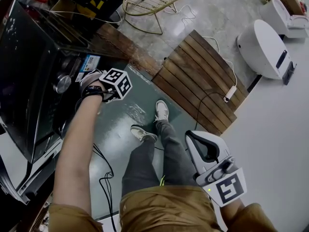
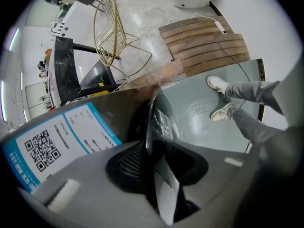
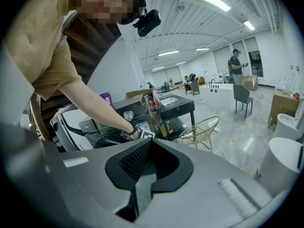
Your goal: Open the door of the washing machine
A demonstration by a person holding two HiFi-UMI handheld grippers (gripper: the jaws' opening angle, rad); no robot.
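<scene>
The left tongs [image 2: 159,175] pinch the thin rim of the door [image 2: 159,120], center of the left gripper view, on the washer [image 1: 29,76] at the head view's left. The bite looks shallow, so a pull off the door's swing could slip it free. The right tongs [image 3: 142,186] are closed and empty.

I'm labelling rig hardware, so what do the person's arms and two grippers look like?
The person wears a tan short-sleeved shirt and a dark band on the left wrist. The left gripper and right gripper are light grey rounded shells with black ribbed pads; each carries a white cube printed with black square markers. The right one shows a small green light.
</scene>
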